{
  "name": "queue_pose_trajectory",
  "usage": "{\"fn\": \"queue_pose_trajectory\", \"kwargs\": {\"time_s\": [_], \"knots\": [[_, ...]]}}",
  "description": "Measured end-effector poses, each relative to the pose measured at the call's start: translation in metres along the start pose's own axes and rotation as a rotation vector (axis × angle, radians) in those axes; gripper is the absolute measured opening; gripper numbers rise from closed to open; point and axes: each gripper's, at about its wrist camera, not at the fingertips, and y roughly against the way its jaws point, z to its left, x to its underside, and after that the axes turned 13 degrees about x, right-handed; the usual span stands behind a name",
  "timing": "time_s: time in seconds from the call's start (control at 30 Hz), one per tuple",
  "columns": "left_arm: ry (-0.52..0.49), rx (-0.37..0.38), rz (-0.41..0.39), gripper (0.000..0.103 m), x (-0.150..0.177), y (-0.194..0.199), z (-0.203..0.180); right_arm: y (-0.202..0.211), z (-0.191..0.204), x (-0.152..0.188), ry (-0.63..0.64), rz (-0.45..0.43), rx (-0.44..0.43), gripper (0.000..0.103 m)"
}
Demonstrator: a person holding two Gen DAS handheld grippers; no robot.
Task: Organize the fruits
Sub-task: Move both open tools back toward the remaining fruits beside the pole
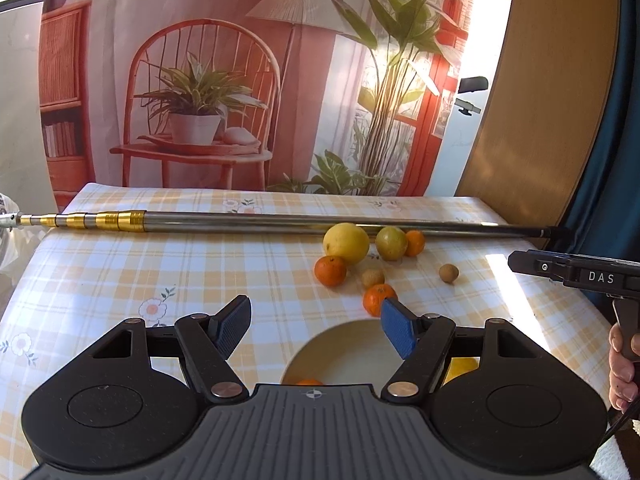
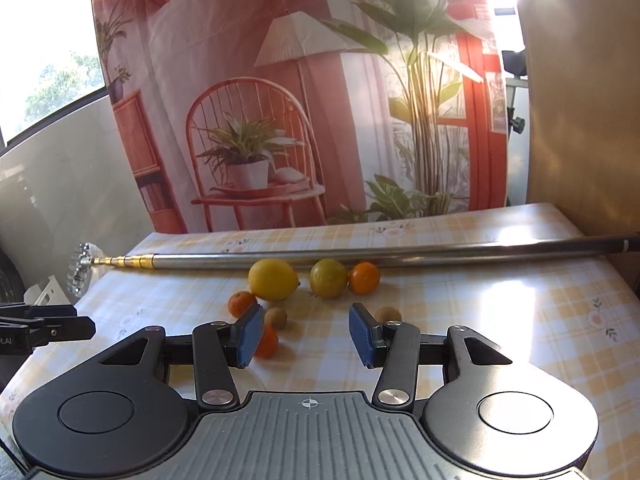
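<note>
Above the bowl, both grippers, left and right, hang with jaws apart and empty, so picking comes next, likely the nearest orange.

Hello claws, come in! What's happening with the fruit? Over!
Left claw open, empty. Right claw open, empty. Loose fruit beside the lemon; bowl partly filled. Metal pole lies behind them.

Right tongs open over fruit on the tabletop.
A lemon, lime and orange lie beside a rod.
</note>
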Motion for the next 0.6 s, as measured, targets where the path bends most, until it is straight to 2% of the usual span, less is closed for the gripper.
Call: {"fn": "queue_pose_trajectory", "kwargs": {"time_s": [0.13, 0.23, 0.4, 0.6], "knots": [[-0.023, 0.004, 0.014, 0.074, -0.015, -0.017, -0.004, -0.011, -0.012, -0.018, -0.013, -0.035, 0.037, 0.044], [-0.022, 0.012, 0.06, 0.073, -0.023, -0.036, -0.007, -0.022, -0.02, -0.022, -0.006, -0.039, 0.077, 0.044], [0.024, 0.061, 0.13, 0.072, -0.026, -0.07, -0.008, -0.041, -0.033, -0.015, -0.014, -0.018, 0.091, 0.044], [-0.044, 0.07, 0.185, 0.068, -0.029, -0.105, -0.018, -0.062, -0.045, -0.005, -0.053, 0.02, 0.078, 0.044]]}}
